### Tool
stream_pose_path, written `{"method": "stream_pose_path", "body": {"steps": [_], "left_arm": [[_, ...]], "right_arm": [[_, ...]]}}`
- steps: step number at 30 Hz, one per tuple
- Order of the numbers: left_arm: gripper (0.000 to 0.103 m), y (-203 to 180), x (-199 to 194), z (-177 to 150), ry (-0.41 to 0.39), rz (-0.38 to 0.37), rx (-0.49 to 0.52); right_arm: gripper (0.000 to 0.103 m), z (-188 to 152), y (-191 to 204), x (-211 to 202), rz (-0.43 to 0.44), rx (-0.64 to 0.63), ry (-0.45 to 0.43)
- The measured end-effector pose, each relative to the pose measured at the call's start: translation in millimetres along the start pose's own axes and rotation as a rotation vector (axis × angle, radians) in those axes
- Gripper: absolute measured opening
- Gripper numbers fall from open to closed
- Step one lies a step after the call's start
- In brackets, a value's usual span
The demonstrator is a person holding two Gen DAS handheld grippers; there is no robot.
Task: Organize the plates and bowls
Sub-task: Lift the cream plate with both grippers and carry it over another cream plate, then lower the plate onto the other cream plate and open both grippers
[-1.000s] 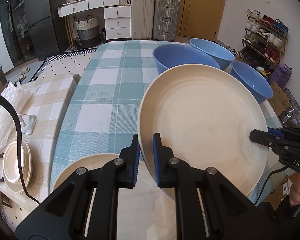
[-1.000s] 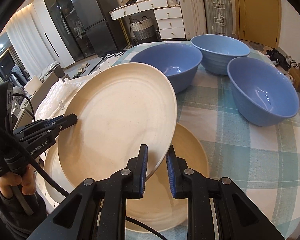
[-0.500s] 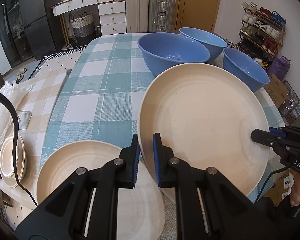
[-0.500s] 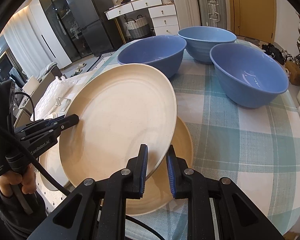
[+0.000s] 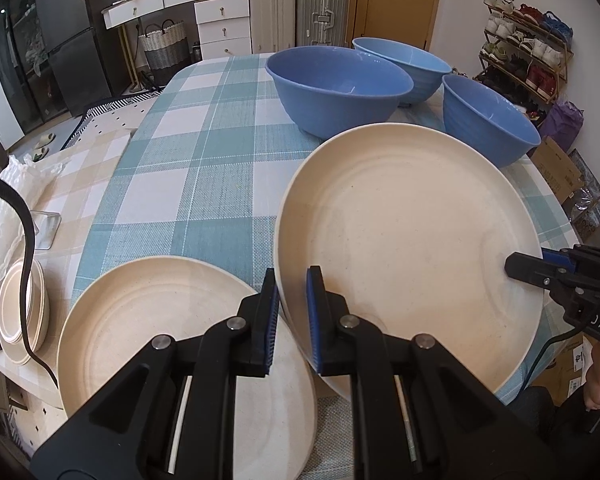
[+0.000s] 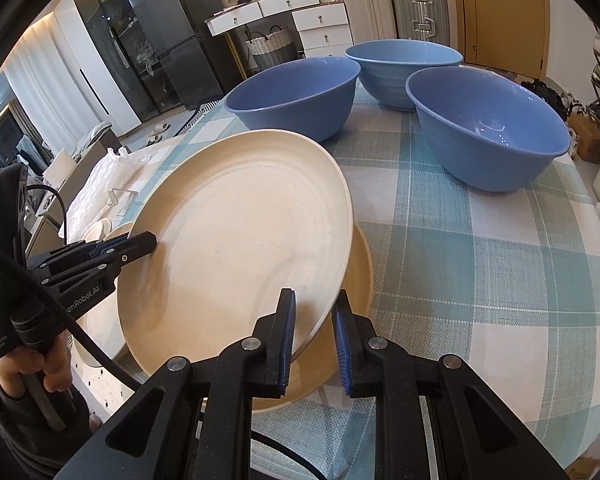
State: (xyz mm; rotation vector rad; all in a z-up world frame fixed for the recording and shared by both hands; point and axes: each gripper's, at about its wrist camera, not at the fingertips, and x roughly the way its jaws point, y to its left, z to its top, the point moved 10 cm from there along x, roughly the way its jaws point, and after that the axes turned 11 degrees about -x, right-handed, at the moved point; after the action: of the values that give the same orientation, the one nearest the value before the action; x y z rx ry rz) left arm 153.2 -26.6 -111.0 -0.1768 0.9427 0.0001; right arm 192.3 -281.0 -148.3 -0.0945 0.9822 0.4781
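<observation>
Left hand-held gripper (image 5: 291, 318) and right hand-held gripper (image 6: 314, 336) both clamp opposite rims of the round cream plate (image 5: 412, 240), tilted above a second cream plate (image 5: 140, 320).

Lower cream plate (image 6: 356, 280) mostly hidden under the held cream plate (image 6: 240, 240), its near edge (image 5: 180, 360) behind the left gripper (image 5: 291, 320), small stacked dishes (image 5: 20, 312) crossed by a black cable (image 5: 24, 240), farthest blue bowl (image 5: 404, 58) partly behind another.
</observation>
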Motion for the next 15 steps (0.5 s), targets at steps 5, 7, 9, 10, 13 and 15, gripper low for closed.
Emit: {"method": "stream_pose_path", "body": {"steps": [5, 7, 9, 10, 13, 15], "left_arm": [[0.011, -0.8, 5.8, -5.5, 0.013, -0.003, 0.001], [0.011, -0.7, 7.9, -7.1, 0.016, -0.004, 0.002], [0.011, -1.0, 9.7, -8.9, 0.021, -0.005, 0.002], [0.011, -0.8, 11.1, -9.5, 0.023, -0.005, 0.003], [0.011, -0.4, 14.8, -11.9, 0.031, -0.008, 0.002], [0.011, -0.2, 16.7, -12.6, 0.03, -0.01, 0.002]], "right_arm": [[0.019, -4.8, -2.3, 5.0, -0.002, -0.001, 0.013], [0.019, -6.9, -3.3, 6.9, -0.003, 0.0, 0.018], [0.019, -9.0, -4.3, 8.6, -0.006, -0.002, 0.021], [0.019, -9.7, -4.5, 9.2, -0.009, -0.003, 0.023], [0.019, -11.9, -5.4, 10.8, -0.013, -0.005, 0.026], [0.019, -13.1, -5.9, 11.7, -0.016, -0.005, 0.027]]}}
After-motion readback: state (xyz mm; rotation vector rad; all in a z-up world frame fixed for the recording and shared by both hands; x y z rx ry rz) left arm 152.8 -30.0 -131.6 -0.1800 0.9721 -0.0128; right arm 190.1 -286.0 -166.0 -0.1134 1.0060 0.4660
